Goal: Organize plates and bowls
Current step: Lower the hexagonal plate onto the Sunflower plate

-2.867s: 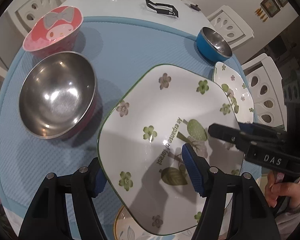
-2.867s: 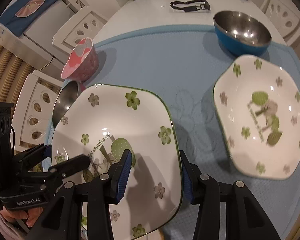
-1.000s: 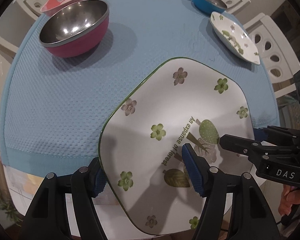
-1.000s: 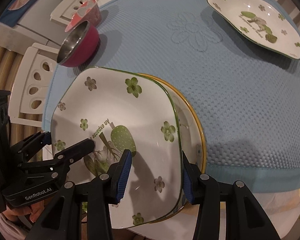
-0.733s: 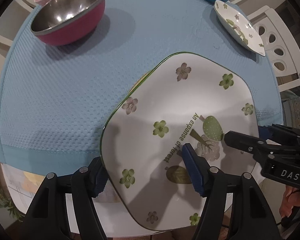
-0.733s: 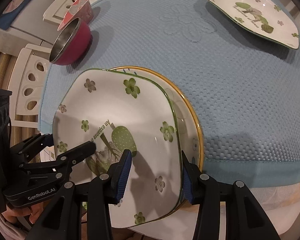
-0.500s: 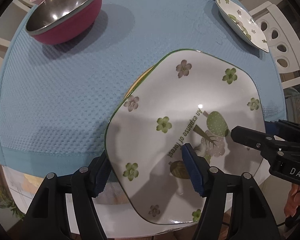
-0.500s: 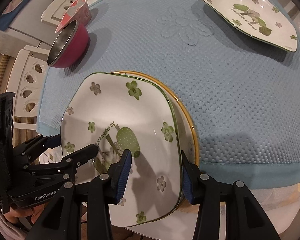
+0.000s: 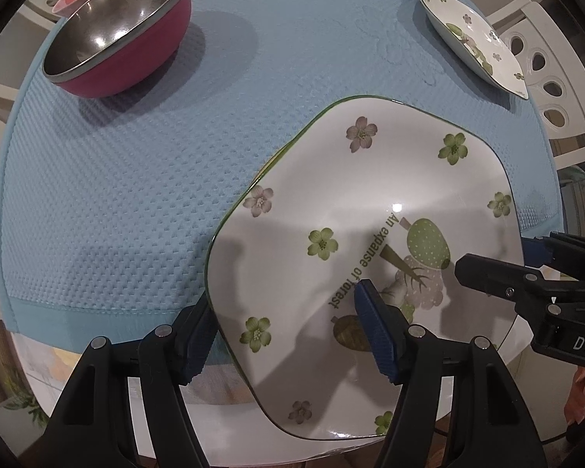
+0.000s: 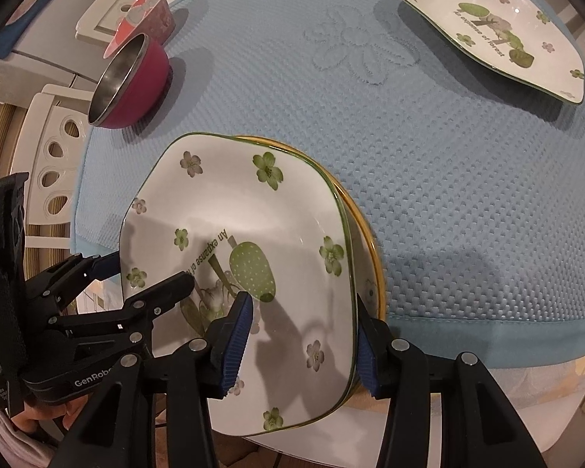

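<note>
A textured light blue mat (image 9: 144,179) with a big flower pressed into its middle (image 10: 364,52) covers most of the white desk (image 9: 230,421), which pokes out along the near edge. White chairs with oval cutouts sit around it, one on the right (image 9: 542,62) and one on the left (image 10: 54,156).

The square plate (image 10: 253,210) lies on the round plate (image 10: 372,269) at the mat's (image 10: 448,214) near edge; a second plate (image 10: 487,27) sits far right, two bowls (image 10: 130,78) far left.
</note>
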Demonstrator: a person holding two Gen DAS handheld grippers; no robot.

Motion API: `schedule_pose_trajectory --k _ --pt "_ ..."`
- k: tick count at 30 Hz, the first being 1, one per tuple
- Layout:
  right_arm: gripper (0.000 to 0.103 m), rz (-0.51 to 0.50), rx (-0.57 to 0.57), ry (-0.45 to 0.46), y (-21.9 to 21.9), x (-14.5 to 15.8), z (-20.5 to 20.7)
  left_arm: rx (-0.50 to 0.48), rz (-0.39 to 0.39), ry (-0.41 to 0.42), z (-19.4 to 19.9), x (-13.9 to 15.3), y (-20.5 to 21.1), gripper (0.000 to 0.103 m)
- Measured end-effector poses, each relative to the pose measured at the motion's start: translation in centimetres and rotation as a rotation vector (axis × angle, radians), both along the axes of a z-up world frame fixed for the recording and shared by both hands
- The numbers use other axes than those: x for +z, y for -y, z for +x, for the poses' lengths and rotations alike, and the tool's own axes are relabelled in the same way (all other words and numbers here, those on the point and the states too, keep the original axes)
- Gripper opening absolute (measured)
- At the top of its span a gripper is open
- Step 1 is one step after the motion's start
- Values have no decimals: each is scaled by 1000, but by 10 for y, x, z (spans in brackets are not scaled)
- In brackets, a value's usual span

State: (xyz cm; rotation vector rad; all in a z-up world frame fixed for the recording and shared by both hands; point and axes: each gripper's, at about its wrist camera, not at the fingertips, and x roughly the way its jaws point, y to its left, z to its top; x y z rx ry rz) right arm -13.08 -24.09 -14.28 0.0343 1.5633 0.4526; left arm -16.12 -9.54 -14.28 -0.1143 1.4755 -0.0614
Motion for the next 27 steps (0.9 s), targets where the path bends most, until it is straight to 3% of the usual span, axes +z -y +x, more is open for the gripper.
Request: schedule_pose_trajectory --k 23,27 --pt "54 5 68 18 8 10 -13 58 51 -1 -3 2 8 67" --pt "73 35 95 17 4 11 -17 90 72 -12 -12 1 4 68"
